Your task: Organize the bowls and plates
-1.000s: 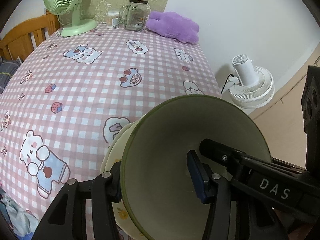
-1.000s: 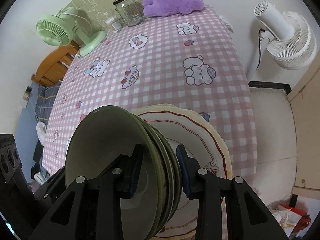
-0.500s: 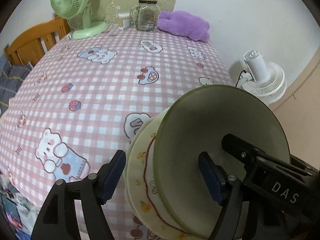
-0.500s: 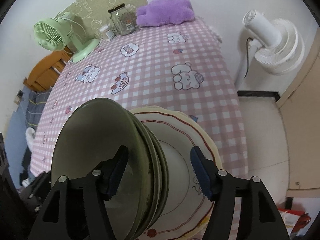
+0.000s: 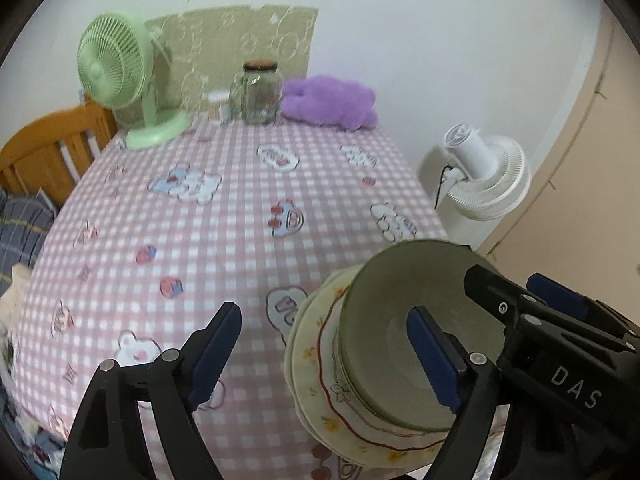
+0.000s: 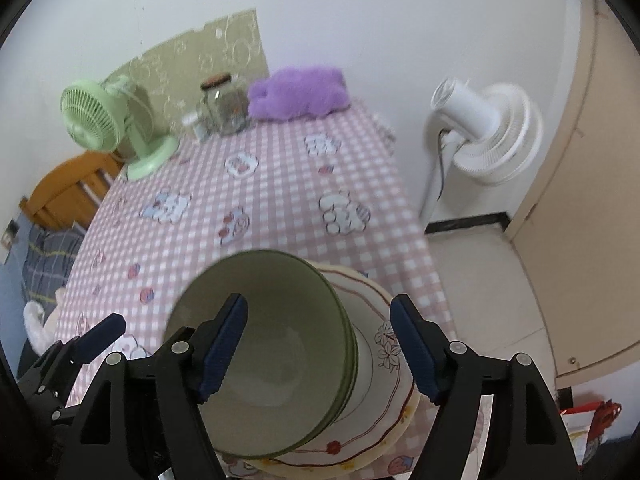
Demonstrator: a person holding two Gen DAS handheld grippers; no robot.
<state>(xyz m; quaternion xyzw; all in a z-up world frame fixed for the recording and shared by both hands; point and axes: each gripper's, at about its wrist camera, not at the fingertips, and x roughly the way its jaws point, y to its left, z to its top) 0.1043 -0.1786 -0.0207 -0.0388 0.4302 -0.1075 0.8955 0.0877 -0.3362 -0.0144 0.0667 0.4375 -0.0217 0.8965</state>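
Observation:
Nested olive-green bowls sit in a stack of cream plates with red rims at the near right corner of the pink checked table. My left gripper is open and holds nothing; its right finger is inside the top bowl, its left finger over the cloth. My right gripper is open and holds nothing; its left finger is inside the bowl, its right finger over the plates.
At the far end stand a green desk fan, a glass jar, a small white container and a purple plush toy. A white floor fan stands right of the table. A wooden bed frame is on the left.
Both grippers have opened wide, let go of the bowls and drawn back and up. The bowls now rest on the plate stack.

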